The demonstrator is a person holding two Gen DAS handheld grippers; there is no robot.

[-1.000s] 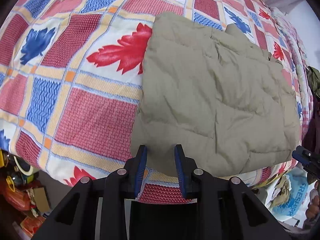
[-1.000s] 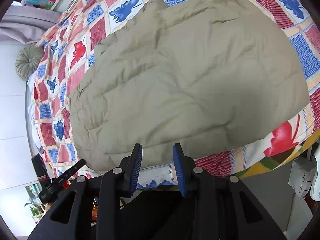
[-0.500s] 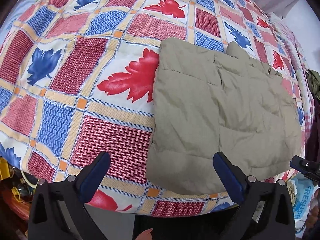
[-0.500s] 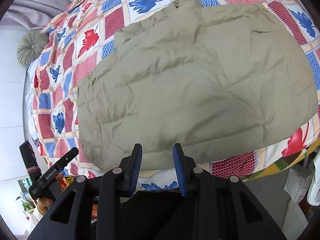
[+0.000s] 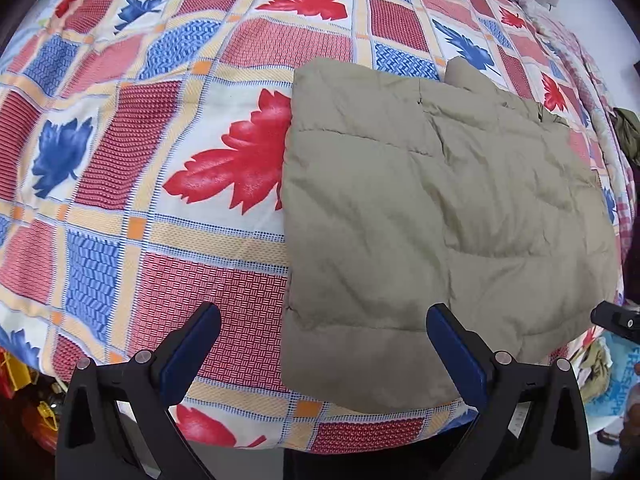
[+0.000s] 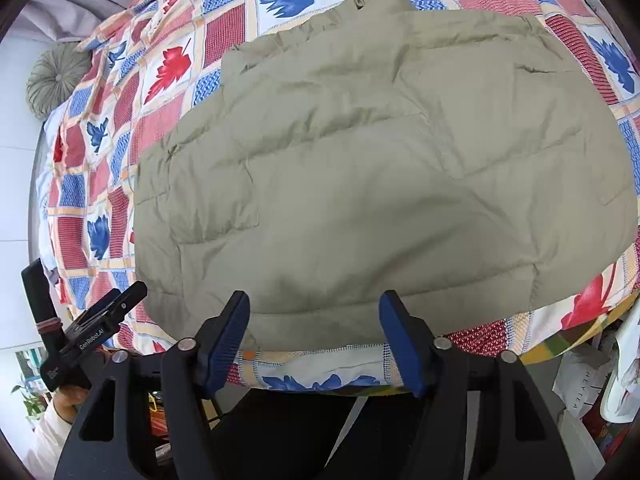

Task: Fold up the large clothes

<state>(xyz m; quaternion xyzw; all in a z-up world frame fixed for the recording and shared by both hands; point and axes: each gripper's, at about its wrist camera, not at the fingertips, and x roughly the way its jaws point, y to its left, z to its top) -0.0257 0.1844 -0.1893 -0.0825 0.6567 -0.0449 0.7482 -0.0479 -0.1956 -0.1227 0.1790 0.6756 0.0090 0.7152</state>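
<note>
One folded olive-green quilted padded jacket point(image 6: 380, 184) is lying on one bed point(image 5: 120, 200) under a red-and-blue leaf-patterned checked cover; two black grippers with blue pads, left gripper point(image 5: 322, 354) and right gripper point(image 6: 314, 338), are hovering; one round grey pleated cushion point(image 6: 56, 80) is lying near the bed's far corner.

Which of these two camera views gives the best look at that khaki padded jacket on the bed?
The right wrist view: the jacket fills the frame, all edges visible. The left wrist view shows the jacket off to the right, smaller, beside more of the bedspread.
</note>
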